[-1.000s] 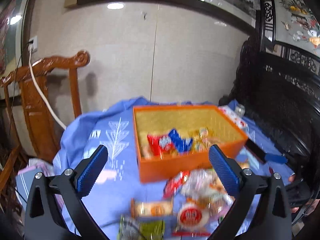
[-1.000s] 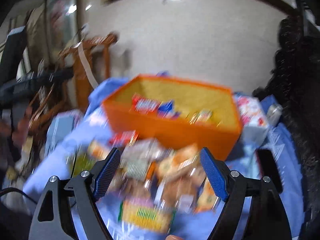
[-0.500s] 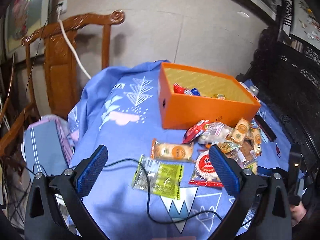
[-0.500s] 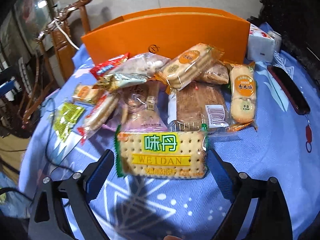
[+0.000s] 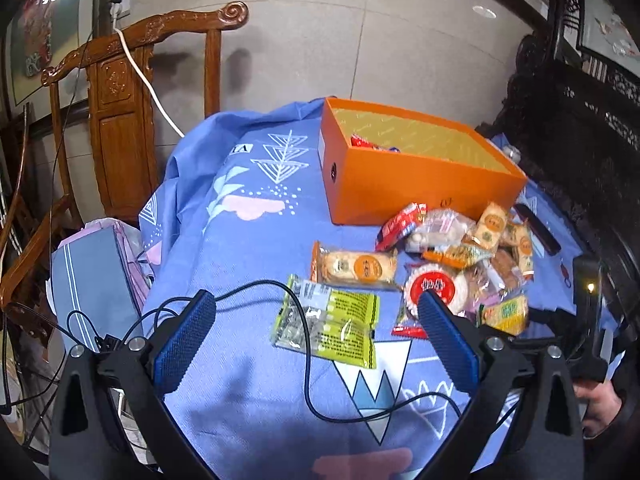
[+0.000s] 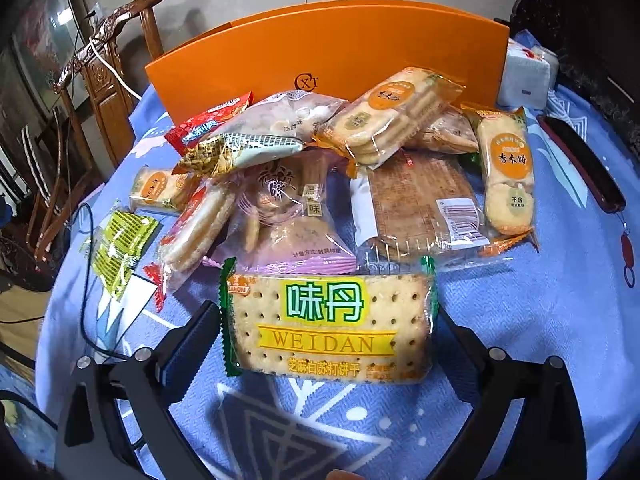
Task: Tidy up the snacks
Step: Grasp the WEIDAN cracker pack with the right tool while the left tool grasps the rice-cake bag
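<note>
An orange box with a few snacks inside stands at the back of the blue tablecloth. A heap of wrapped snacks lies in front of it. My left gripper is open over the cloth, with a green-yellow pack just ahead of its fingers, untouched. My right gripper is low at the near edge of the heap. Its jaws are opening wide, one on each side of a WEIDAN cracker pack that lies flat between them. The pack's crimped ends hide the fingertips.
A black cable loops across the cloth and over the green-yellow pack. A carved wooden chair stands behind left, dark carved furniture on the right. A dark slim case and a white tissue pack lie beside the box.
Both grippers have come down toward the table. The right one has dropped from above the box to straddle the cracker pack, jaws wider. The left view has swung away from the box.
</note>
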### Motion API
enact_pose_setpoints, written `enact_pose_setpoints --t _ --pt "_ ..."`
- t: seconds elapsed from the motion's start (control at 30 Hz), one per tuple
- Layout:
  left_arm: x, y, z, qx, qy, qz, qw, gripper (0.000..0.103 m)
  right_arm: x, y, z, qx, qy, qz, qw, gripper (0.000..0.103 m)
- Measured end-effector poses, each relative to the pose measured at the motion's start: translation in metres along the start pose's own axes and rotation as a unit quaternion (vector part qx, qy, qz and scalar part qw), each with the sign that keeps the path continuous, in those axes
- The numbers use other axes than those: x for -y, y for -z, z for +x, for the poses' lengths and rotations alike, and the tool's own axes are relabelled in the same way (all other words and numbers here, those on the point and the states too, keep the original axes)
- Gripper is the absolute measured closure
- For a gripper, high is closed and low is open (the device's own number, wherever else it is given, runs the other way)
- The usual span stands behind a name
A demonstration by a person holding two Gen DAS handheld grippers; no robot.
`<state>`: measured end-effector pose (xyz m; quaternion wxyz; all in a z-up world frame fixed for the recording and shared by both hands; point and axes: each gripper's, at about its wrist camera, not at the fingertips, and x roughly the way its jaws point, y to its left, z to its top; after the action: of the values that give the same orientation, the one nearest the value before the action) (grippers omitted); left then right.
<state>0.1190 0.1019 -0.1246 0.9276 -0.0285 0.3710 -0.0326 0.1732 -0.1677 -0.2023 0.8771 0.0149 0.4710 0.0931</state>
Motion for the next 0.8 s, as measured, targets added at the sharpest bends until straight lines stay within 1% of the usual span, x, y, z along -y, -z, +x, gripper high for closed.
enact_pose_setpoints --t 0.07,0.13,0.2,0.27,0.37,0.47,0.53,0.63,0.7,0.73,0.77,0.8 --pt "0.004 0.003 0.002 -0.004 -0.003 0.01 0.9999 0.004 -0.002 0.0 0.002 -0.004 0.008 0.001 1.0 0.003" --pt "0.008 0.006 0.004 -0.006 -0.004 0.025 0.9997 0.004 -0.003 0.002 0.002 -0.006 -0.002 0.003 1.0 0.003" --pt "0.013 0.006 0.009 -0.008 -0.001 0.037 0.9993 0.004 -0.006 0.004 0.002 0.002 0.005 -0.002 1.0 0.003" --pt "0.017 0.005 0.014 -0.006 0.004 0.05 0.9987 0.004 -0.006 0.005 0.002 0.003 0.016 -0.005 1.0 0.009" --pt "0.027 -0.001 0.029 0.001 0.006 0.085 0.9964 0.004 -0.001 0.008 -0.003 0.001 0.008 0.012 1.0 0.009" --pt "0.039 -0.011 0.052 0.008 0.02 0.134 0.9908 0.004 0.006 0.014 -0.009 -0.001 -0.002 0.02 1.0 0.009" --pt "0.044 -0.018 0.071 0.006 0.038 0.167 0.9851 0.004 0.009 0.017 -0.011 -0.003 -0.003 0.023 1.0 0.009" --pt "0.049 -0.027 0.103 -0.013 0.087 0.213 0.973 0.004 0.009 0.016 -0.01 -0.009 -0.006 0.022 1.0 0.009" --pt "0.05 -0.03 0.119 -0.024 0.122 0.242 0.9623 0.004 0.011 0.016 -0.01 -0.011 -0.01 0.024 1.0 0.009" --pt "0.051 -0.031 0.127 -0.031 0.134 0.257 0.9566 0.004 0.011 0.015 -0.009 -0.012 -0.013 0.027 0.999 0.009" --pt "0.052 -0.031 0.137 -0.043 0.145 0.277 0.949 0.004 0.012 0.014 -0.009 -0.013 -0.015 0.031 0.999 0.008" --pt "0.053 -0.031 0.143 -0.051 0.153 0.289 0.9438 0.004 0.014 0.013 -0.009 -0.015 -0.017 0.033 0.999 0.008"
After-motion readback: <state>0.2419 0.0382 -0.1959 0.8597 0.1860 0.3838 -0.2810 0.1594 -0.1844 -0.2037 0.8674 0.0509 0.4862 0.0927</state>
